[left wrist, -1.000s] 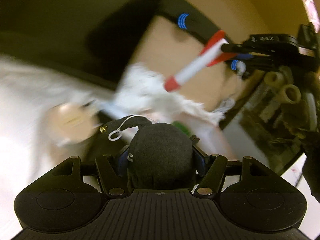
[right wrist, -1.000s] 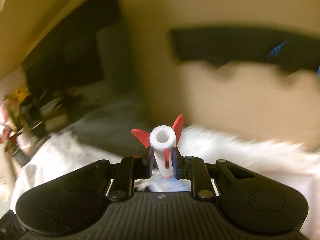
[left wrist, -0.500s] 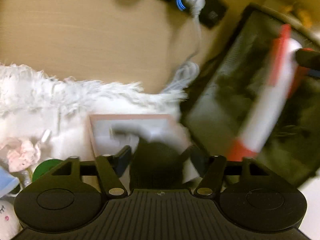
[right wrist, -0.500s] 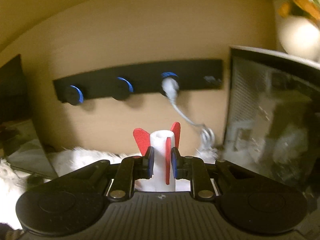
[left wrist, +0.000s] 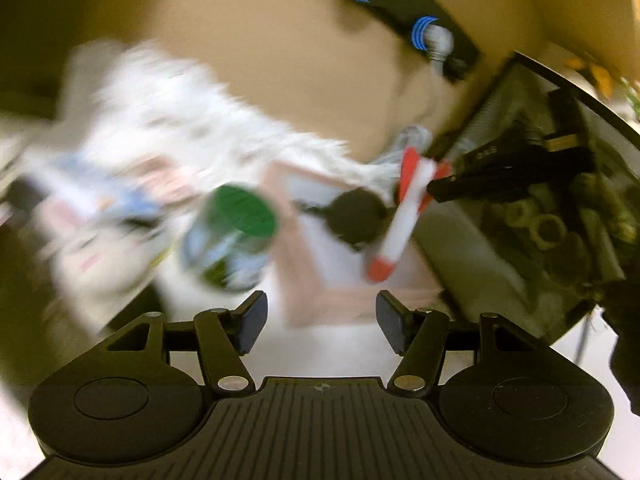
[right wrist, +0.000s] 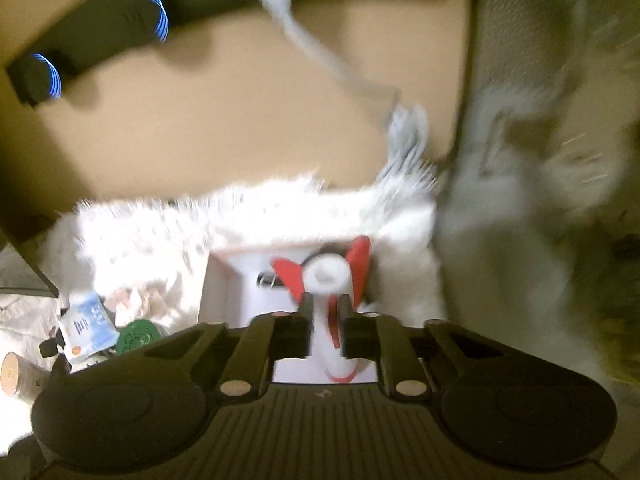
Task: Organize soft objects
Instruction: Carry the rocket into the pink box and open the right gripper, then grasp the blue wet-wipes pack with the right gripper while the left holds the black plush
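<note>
My left gripper point(left wrist: 322, 316) stands open with nothing between its fingers. Ahead of it a black plush ball point(left wrist: 352, 216) lies inside a pink-rimmed box point(left wrist: 290, 276) on the white fluffy rug point(left wrist: 180, 120). My right gripper point(left wrist: 434, 190) comes in from the right, holding a white foam rocket point(left wrist: 400, 224) with red fins and a red tip, tilted over the box. In the right wrist view that gripper point(right wrist: 326, 320) is shut on the rocket point(right wrist: 330, 276) and its jaws are still closing on it, above the box point(right wrist: 218, 280).
A green-lidded tub point(left wrist: 236, 232) and blurred packets lie left of the box. A glass tank point(left wrist: 540, 220) stands close on the right. A black socket strip point(left wrist: 400, 12) with blue rings and a white cable point(right wrist: 320, 56) hang on the wooden wall behind.
The black plush has left my left gripper and now lies in the box. My right gripper has tipped downward and brought the rocket over the box.
</note>
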`<state>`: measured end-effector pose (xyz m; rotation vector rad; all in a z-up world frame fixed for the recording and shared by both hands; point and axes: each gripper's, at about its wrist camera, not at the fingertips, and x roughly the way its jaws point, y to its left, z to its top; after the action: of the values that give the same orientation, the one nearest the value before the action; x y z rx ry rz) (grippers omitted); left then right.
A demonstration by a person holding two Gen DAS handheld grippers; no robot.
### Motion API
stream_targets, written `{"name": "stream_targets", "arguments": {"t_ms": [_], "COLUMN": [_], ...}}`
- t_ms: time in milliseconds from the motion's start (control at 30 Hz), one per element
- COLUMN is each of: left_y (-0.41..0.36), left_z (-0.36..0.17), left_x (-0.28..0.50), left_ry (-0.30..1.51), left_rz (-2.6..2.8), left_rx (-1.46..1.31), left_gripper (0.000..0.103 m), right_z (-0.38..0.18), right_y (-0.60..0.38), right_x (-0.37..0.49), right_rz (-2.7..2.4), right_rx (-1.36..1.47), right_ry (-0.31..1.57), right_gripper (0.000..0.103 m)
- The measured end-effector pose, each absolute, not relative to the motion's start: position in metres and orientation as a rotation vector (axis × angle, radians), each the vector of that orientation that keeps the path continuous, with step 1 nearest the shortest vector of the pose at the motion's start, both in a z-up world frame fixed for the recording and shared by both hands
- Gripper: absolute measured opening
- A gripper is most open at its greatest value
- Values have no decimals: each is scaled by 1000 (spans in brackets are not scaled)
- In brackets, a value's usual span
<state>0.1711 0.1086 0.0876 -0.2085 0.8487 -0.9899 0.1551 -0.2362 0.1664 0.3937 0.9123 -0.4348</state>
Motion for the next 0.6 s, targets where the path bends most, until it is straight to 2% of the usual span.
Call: {"name": "stream_targets", "arguments": {"t_ms": [200,333,367,400,467,600], "left_y": [174,223,231,237,247,243], "left_z": [77,70,68,65,60,61], "left_x": [168,164,164,163,163,166], "left_ry": [881,896,903,908,917,883], "left_rz": [-802,-697,-673,-654,-614,-517], "left_rx": [-236,-256,-265,-270,-273,-231], "left_gripper": [65,65,65,65,65,65], "right_z": [103,100,103,106,111,117], "right_y": [-225,-220,-219,-218,-215,-189], "right_x": [220,231,228,222,208,181], "right_rz": [-367,-320,-293,-271,-259,-266], "right_rx": [484,462,468,467,442,307], "right_ry": [1009,960,934,912,879,866], "right_gripper": [9,12,18,29,38,41]}}
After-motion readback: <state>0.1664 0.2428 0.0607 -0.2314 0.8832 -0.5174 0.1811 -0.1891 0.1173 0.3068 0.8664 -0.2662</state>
